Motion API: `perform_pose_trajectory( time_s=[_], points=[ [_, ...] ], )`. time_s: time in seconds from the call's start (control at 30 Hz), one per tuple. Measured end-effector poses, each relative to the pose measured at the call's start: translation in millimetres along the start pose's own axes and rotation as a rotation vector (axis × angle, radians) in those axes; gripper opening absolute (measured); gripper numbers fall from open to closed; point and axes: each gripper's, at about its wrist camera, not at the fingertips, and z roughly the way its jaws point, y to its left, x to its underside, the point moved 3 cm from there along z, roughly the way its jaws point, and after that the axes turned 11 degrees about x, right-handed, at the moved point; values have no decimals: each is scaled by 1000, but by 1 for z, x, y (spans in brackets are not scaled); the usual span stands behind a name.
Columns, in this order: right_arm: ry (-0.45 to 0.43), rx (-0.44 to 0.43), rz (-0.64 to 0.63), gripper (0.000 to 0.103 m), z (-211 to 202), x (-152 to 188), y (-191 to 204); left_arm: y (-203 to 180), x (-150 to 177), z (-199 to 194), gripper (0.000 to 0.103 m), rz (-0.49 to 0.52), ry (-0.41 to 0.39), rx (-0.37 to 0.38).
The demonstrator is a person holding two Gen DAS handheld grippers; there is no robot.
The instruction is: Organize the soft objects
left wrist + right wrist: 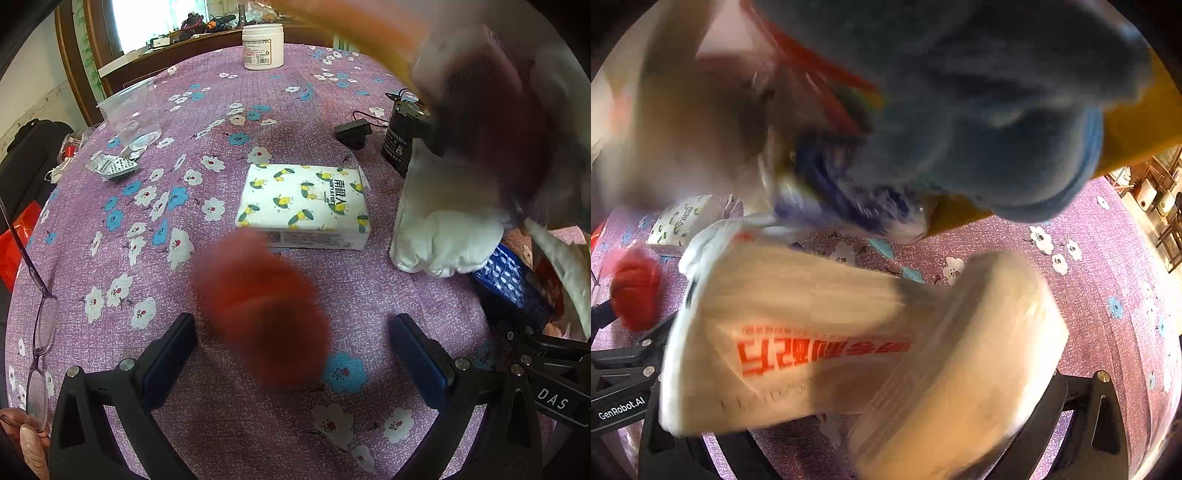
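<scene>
Tools first. Left tool (pixel 291 332) has its jaws spread wide with nothing clamped; a fuzzy red ball (pixel 260 314) sits blurred in the gap between the fingers, and I can't tell whether it's airborne or resting on the worktop (pixel 369 295). Right tool: fingers are buried behind a white bag with orange lettering (pixel 820 332), so I can't tell how far it's open or whether it's what's holding the bag.

Outward from there: a floral tissue pack (pixel 304 205) lies flat mid-worktop, just beyond the ball. White cloth (pixel 448 240) is bunched to its right. A blue plush (pixel 979 110) hangs close over the right camera, heavily blurred. Black cylinder (pixel 404 138) with a wired black box stands further back, clear cup (pixel 131 114) and white jar (pixel 263 46) at the far edge. Glasses (pixel 40 332) lie at the left edge near a hand (pixel 26 443).

Risks, my read:
- Ball is round and light; closing off-centre would squirt it out and send it rolling.
- The bag and plush block the right camera, so any right-side placement is blind.
- A wide sweep could clip the cup or the glasses.
</scene>
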Motion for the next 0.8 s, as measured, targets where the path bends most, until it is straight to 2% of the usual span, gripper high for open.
perform_pose_trajectory(
  time_s=[0.8],
  points=[
    [-1,0,-1,102,1,0,-1,-1,2,-1,103,-1,-1,0]
  ],
)
